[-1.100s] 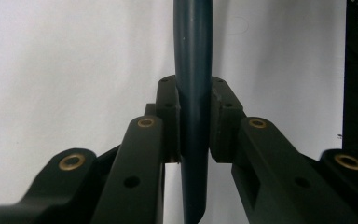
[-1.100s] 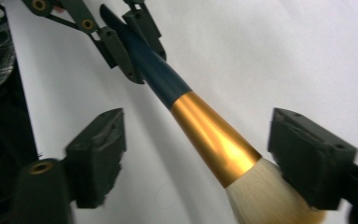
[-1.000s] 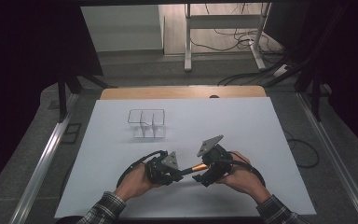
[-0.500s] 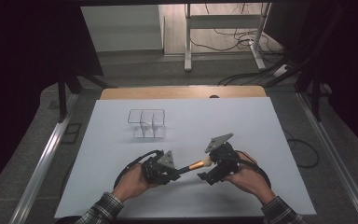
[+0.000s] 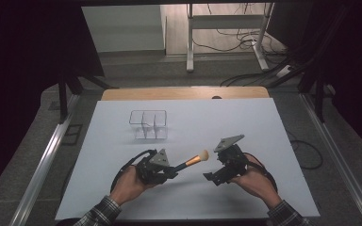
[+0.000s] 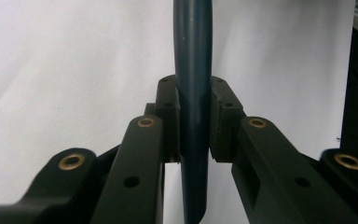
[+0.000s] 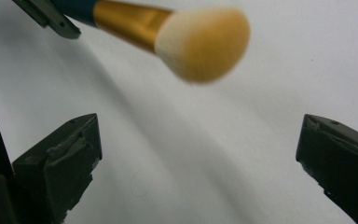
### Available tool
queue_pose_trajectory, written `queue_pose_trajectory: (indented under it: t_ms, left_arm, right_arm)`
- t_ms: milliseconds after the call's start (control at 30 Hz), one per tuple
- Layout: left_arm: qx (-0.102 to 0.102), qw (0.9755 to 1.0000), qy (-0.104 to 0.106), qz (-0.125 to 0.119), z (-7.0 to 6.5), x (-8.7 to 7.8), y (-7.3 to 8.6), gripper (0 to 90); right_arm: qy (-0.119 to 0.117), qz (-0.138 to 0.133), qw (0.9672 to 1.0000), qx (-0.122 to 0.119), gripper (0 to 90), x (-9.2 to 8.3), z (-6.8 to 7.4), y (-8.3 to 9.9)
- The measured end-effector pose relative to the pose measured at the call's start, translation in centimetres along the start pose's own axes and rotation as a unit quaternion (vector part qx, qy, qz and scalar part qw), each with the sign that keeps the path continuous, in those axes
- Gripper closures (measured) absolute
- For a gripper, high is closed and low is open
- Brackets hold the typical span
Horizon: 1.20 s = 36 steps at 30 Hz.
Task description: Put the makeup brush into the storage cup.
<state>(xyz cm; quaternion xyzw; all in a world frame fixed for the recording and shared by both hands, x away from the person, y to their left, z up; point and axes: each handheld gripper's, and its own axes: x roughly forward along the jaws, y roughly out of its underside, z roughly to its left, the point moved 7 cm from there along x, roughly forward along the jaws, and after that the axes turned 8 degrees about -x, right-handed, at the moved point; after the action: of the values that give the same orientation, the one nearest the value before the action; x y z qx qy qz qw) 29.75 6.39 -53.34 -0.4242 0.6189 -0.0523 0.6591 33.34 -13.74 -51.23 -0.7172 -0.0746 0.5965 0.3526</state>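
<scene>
Since a second ago the right tool (image 5: 215, 175) has drawn away to the right of the brush, and its jaws have just been opening: they now stand wide apart with nothing between them, the bristle head hanging beyond them in the right gripper view. That leaves the makeup brush with a dark blue handle, gold metal collar and soft orange-tipped head (image 5: 191, 161) in the left tool (image 5: 170, 173) alone, which is shut tight on the handle; the left gripper view has both pads pressed flat against the slim dark shaft (image 6: 192, 93). It sits low above the white table (image 5: 245, 122), between the two hands, head pointing right and slightly away from the person. The handover looks finished, and I would guess the clear plastic organiser with upright dividers (image 5: 148, 125), standing well apart toward the far left, is where it goes. To do that well, keep the left grip firm, since a smooth tapered handle can slide; turn the brush upright before lowering it; aim for one compartment, clear of the thin walls; and keep the right tool back.
</scene>
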Motion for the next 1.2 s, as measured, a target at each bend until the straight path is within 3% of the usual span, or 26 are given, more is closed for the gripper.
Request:
queue_pose_trajectory:
  t_ms: [400, 633, 867, 1000, 1200]
  left_arm:
    - [-0.023, 0.9996, -0.005, -0.015, 0.0, -1.0, 0.7, 77.3]
    - [-0.053, 0.9976, -0.016, -0.041, -0.1, -1.7, 1.1, 77.3]
    - [-0.070, 0.9956, -0.021, -0.059, -0.4, -2.2, 1.3, 77.3]
    - [-0.066, 0.9956, -0.021, -0.063, -0.8, -2.2, 1.4, 77.3]
    - [-0.075, 0.9935, -0.019, -0.084, -1.1, -2.3, 1.1, 77.3]
  right_arm:
    - [0.001, -0.019, 0.9995, 0.024, 0.0, -0.2, 0.3, 0.3]
    - [-0.004, -0.034, 0.9989, 0.034, 0.0, -0.3, 0.7, 0.1]
    - [-0.010, -0.054, 0.9973, 0.048, 0.3, -0.7, 1.2, -0.5]
    - [-0.014, -0.058, 0.9969, 0.050, 0.5, -0.8, 1.7, -1.0]
    - [-0.019, -0.062, 0.9965, 0.053, 0.3, -0.6, 2.1, -1.4]
